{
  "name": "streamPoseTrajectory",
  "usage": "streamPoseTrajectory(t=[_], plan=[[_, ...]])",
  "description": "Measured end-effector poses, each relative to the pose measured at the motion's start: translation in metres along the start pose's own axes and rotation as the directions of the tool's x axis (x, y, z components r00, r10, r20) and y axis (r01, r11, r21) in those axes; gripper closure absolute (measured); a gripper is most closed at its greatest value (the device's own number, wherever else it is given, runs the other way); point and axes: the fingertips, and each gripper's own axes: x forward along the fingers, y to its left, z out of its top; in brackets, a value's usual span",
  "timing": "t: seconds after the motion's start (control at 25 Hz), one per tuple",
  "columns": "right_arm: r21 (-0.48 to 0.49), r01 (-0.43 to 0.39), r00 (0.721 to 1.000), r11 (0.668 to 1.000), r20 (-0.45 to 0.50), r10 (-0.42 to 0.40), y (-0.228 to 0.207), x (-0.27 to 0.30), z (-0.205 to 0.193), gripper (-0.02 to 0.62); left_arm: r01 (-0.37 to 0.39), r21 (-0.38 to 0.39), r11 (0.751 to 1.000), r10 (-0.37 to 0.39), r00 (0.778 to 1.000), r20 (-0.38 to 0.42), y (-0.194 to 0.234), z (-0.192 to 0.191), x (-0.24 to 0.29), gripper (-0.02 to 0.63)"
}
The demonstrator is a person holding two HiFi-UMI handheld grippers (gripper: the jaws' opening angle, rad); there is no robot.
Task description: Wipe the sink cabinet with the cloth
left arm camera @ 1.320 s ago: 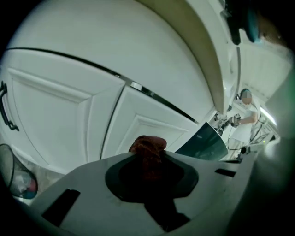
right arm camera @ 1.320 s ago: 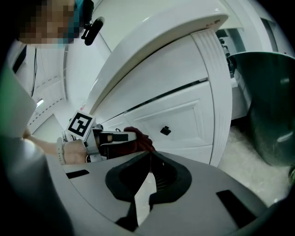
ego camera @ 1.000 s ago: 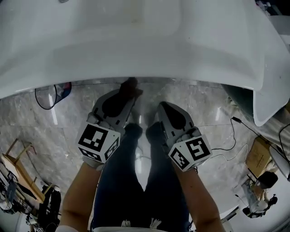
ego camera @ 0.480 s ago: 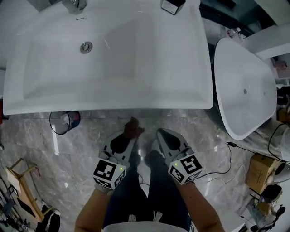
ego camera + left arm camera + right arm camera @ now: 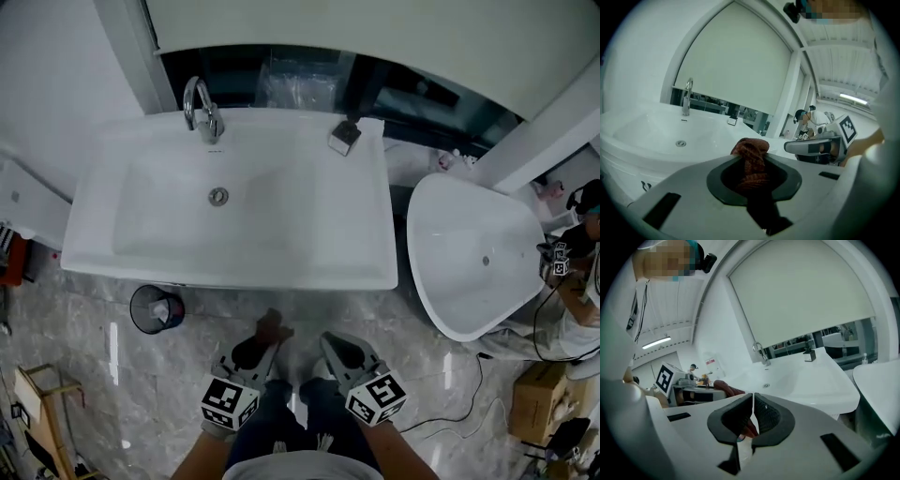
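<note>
A white sink (image 5: pixel 234 202) with a chrome tap (image 5: pixel 200 108) stands ahead of me; the cabinet front below its rim is hidden in the head view. My left gripper (image 5: pixel 262 345) is shut on a dark red cloth (image 5: pixel 273 329), which bunches up out of the jaws (image 5: pixel 750 152). My right gripper (image 5: pixel 336 349) is shut with nothing in it, its tips meeting (image 5: pixel 752 401). Both grippers hang low in front of the sink (image 5: pixel 670 133), well short of it, side by side.
A small black waste bin (image 5: pixel 155 308) stands under the sink's left front corner. A white freestanding basin (image 5: pixel 473 258) is at the right, with a person (image 5: pixel 577 281) beyond it. A cable (image 5: pixel 487 370) and cardboard box (image 5: pixel 534 398) lie on the marble floor at the right.
The head view has pulled back and up: the sink, which filled the top of the frame, now shows whole with tap and mirror. Both grippers stay low, close together, the cloth still held.
</note>
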Motion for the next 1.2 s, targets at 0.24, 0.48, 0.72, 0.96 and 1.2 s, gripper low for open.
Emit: streamPoseTrajectory(t=[0.24, 0.48, 0.72, 0.96, 1.2], plan=[[-0.051, -0.028, 0.998, 0.998, 0.054, 0.03, 0.024, -0.018, 0.061, 0.568, 0.017, 0.03, 0.999, -0.019, 0.998, 0.066, -0.02, 0.061, -0.019, 0.543], [-0.135, -0.077, 0.992, 0.988, 0.09, 0.09, 0.052, -0.034, 0.112, 0.568, 0.039, 0.065, 0.997, -0.047, 0.99, 0.136, -0.043, 0.124, -0.038, 0.543], [-0.197, -0.093, 0.98, 0.976, 0.155, 0.124, 0.058, -0.044, 0.16, 0.568, 0.027, 0.103, 0.994, -0.047, 0.979, 0.196, -0.048, 0.172, -0.052, 0.543], [-0.226, -0.124, 0.968, 0.966, 0.186, 0.168, 0.064, -0.047, 0.186, 0.568, -0.009, 0.092, 0.996, -0.015, 0.966, 0.258, -0.05, 0.196, -0.062, 0.543], [-0.223, -0.143, 0.955, 0.964, 0.224, 0.194, 0.065, -0.045, 0.201, 0.568, -0.018, 0.109, 0.994, -0.012, 0.964, 0.267, -0.052, 0.21, -0.062, 0.543]])
